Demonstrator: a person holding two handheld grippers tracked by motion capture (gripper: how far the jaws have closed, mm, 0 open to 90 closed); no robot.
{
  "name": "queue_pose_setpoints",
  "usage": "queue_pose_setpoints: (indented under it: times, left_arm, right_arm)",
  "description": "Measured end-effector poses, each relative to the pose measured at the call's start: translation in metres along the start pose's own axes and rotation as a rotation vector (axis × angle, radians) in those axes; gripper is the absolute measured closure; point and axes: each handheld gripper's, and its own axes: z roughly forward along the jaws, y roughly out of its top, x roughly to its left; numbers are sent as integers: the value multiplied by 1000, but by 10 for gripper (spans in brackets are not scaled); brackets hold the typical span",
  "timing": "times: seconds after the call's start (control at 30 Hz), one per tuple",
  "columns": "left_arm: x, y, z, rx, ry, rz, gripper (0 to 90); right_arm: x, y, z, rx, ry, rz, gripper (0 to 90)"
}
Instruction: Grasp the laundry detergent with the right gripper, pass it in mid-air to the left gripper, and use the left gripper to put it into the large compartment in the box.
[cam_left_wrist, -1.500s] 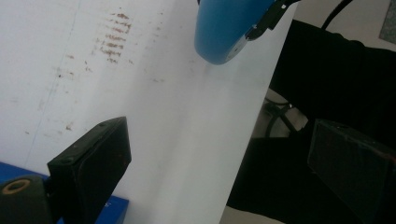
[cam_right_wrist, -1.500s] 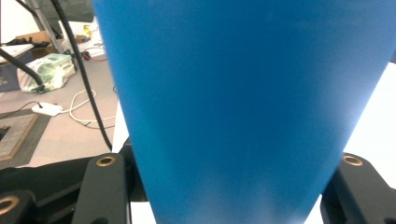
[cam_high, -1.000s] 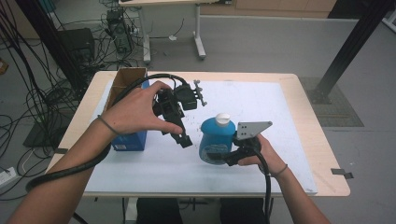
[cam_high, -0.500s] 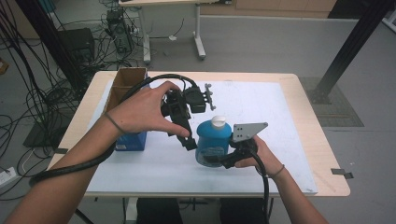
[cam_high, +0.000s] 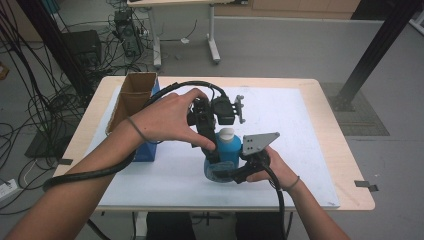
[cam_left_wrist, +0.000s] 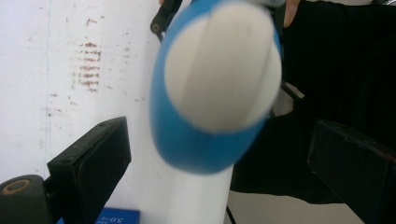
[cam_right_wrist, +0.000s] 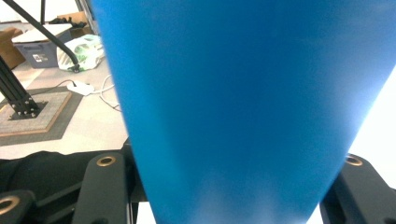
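A blue bottle (cam_high: 228, 152) with a white cap (cam_high: 226, 134) stands upright on the white sheet near the table's front. My right gripper (cam_high: 221, 173) comes in from the right and is shut on the bottle's lower part; in the right gripper view the blue bottle (cam_right_wrist: 243, 93) sits between both jaws of my right gripper (cam_right_wrist: 229, 186). My left gripper (cam_high: 216, 147) reaches down from above and stands open. In the left gripper view the white cap (cam_left_wrist: 222, 65) and blue bottle (cam_left_wrist: 196, 149) lie between the spread jaws of my left gripper (cam_left_wrist: 217, 128), touching neither.
An open cardboard box (cam_high: 132, 97) stands at the table's left, with a blue box (cam_high: 147, 150) in front of it. The white sheet (cam_high: 300, 130) covers most of the wooden table (cam_high: 350, 165). Cables and a desk leg lie on the floor behind.
My left gripper has moved right, from beside the cardboard box to over the bottle's cap. The right gripper and the bottle have stayed almost where they were.
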Motion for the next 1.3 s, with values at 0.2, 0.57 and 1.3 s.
queue_pose_setpoints:
  times: [0.2,0.57,1.3]
  left_arm:
    - [-1,12,2,22,-2,24,64]
    - [-8,34,11,84,7,66,62]
    - [-8,36,13,85,16,78,63]
  right_arm:
    - [1,1,3,3,10,-6,408]
    - [-1,3,6,6,17,-12,408]
    - [-1,4,6,12,18,-7,408]
